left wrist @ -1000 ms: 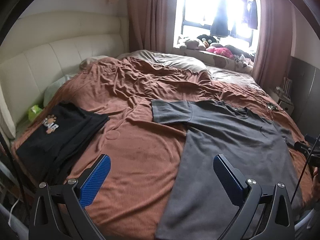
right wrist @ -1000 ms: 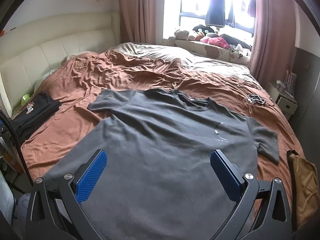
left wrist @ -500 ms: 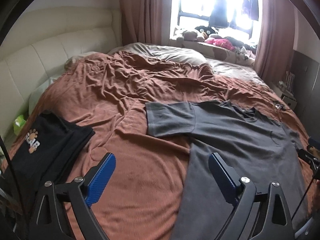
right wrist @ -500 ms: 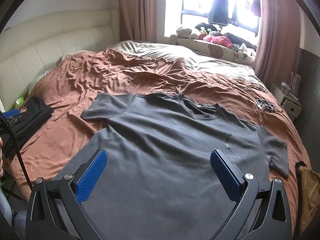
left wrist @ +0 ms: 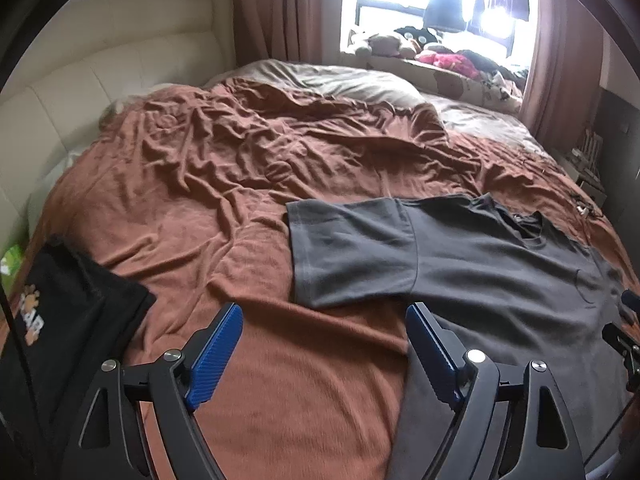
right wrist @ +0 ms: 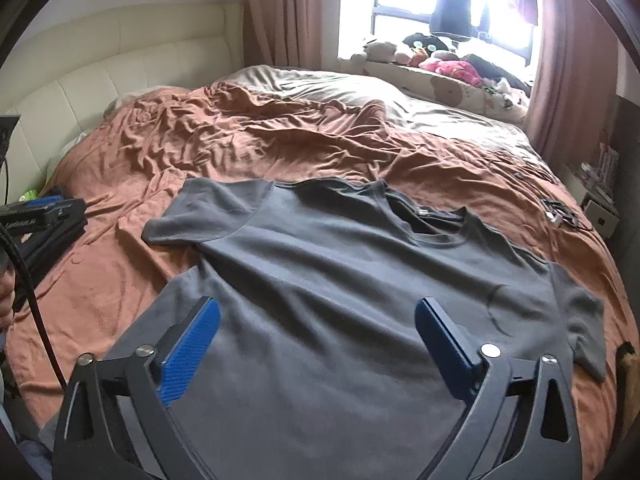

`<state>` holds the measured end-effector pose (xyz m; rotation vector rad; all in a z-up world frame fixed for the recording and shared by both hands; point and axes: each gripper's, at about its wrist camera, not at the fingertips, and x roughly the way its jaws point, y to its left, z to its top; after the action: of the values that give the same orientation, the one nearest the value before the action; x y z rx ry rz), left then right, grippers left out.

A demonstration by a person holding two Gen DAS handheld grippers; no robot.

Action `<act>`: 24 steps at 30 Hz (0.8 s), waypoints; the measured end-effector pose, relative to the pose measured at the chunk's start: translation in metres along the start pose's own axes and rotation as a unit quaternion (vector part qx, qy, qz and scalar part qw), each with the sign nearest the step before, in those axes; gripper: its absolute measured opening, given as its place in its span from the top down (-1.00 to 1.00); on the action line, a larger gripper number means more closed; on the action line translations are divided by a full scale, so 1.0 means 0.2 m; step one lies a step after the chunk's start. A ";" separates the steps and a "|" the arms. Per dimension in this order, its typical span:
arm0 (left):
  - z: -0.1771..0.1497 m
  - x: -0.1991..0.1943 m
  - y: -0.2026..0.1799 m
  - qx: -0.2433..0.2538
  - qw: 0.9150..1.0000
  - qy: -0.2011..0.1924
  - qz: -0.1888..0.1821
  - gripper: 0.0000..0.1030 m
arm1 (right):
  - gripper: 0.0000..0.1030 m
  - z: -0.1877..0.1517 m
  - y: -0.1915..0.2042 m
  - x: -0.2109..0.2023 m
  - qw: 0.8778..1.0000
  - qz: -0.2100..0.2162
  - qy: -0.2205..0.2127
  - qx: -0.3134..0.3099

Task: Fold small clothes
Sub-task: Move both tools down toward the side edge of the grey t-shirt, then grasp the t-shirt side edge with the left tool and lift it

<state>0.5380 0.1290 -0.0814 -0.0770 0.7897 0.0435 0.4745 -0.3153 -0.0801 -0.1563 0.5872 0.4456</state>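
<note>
A grey T-shirt (right wrist: 340,288) lies spread flat, front up, on the brown bedspread (right wrist: 248,148), collar toward the window. In the left wrist view the grey T-shirt (left wrist: 480,272) fills the right side, its left sleeve (left wrist: 344,252) just beyond my left gripper (left wrist: 324,324). That gripper's jaws are closing with nothing between them, above bare bedspread (left wrist: 200,184) by the shirt's left edge. My right gripper (right wrist: 318,318) hovers over the shirt's chest, jaws closing from wide, nothing gripped.
A folded black garment (left wrist: 60,328) with an orange paw print lies at the bed's left edge. A cream padded headboard (left wrist: 100,72) stands at the left. Soft toys (right wrist: 420,54) line the window sill. A small dark object (right wrist: 556,212) rests on the bed's right side.
Both grippers have moved forward over the bed toward the shirt's upper part. The sleeve and collar look larger and nearer. Both pairs of jaws have narrowed a little.
</note>
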 end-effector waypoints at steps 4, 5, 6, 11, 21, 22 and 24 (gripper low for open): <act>0.03 0.17 0.02 -0.008 1.000 0.022 -0.002 -0.58 | -0.74 0.02 -0.02 0.16 1.000 0.008 0.015 0.006; 0.05 0.23 0.03 -0.012 0.999 0.030 -0.003 -0.56 | -0.74 0.02 -0.03 0.20 1.000 0.010 0.019 0.009; 0.05 0.27 0.04 -0.014 0.999 0.036 -0.005 -0.51 | -0.74 0.03 -0.04 0.23 1.000 0.010 0.021 0.014; 0.12 0.49 0.11 -0.046 0.996 0.075 -0.019 -0.42 | -0.74 0.06 -0.10 0.41 0.998 0.039 0.040 0.034; 0.18 0.88 0.25 -0.108 0.984 0.139 -0.027 -0.16 | -0.42 0.13 -0.19 0.72 0.990 0.084 0.089 0.074; 0.18 0.90 0.27 -0.112 0.983 0.141 -0.031 -0.15 | -0.34 0.14 -0.19 0.74 0.989 0.087 0.092 0.077; 0.18 0.96 0.29 -0.113 0.983 0.141 -0.029 -0.08 | -0.26 0.16 -0.20 0.80 0.987 0.095 0.098 0.086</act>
<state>0.6952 0.1918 -0.1951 -0.3264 1.0629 0.0673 0.6270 -0.2841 -0.1436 0.0228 0.8360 0.5655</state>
